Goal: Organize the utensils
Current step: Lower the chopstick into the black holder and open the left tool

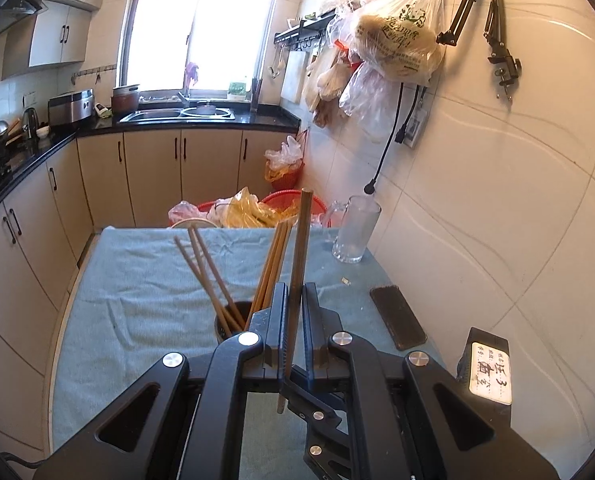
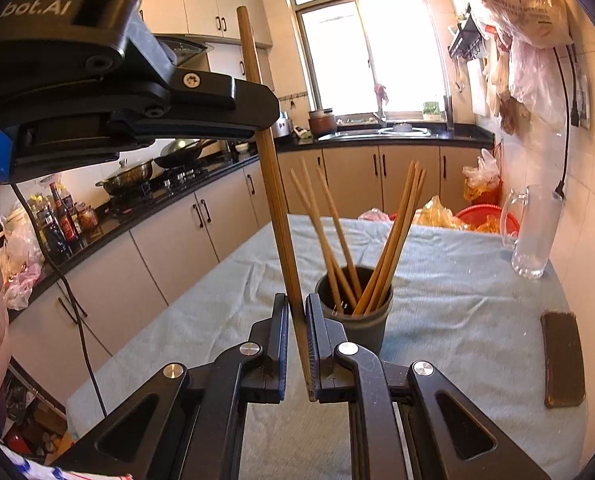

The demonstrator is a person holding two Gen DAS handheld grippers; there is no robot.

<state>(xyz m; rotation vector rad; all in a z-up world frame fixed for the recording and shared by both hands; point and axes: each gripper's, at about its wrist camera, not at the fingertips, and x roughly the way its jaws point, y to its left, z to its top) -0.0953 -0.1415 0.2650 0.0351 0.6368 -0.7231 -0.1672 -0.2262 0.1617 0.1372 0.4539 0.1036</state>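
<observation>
Here the bench [image 2: 457, 300] wears a pale blue cloth in a narrow kitchen with beige cabinets and a bright window. A dark cup [image 2: 353, 308] of chopsticks [image 2: 393, 240] stands mid-bench; a glass mug [image 2: 533, 232] and a dark phone [image 2: 563, 360] lie toward the wall. Both the left claw [image 1: 295, 300] and the right claw [image 2: 297, 312] are clenched on one upright chopstick [image 2: 275, 200] beside the cup.

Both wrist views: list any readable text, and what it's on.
"bot.AI" on the left gripper housing, start of the word cut off by the frame edge.
"3" on the white label of a black box; its other handwritten characters are unclear.
Green print on the hanging plastic bag: too blurred to read.
Badge on the wall: too small to read.
</observation>
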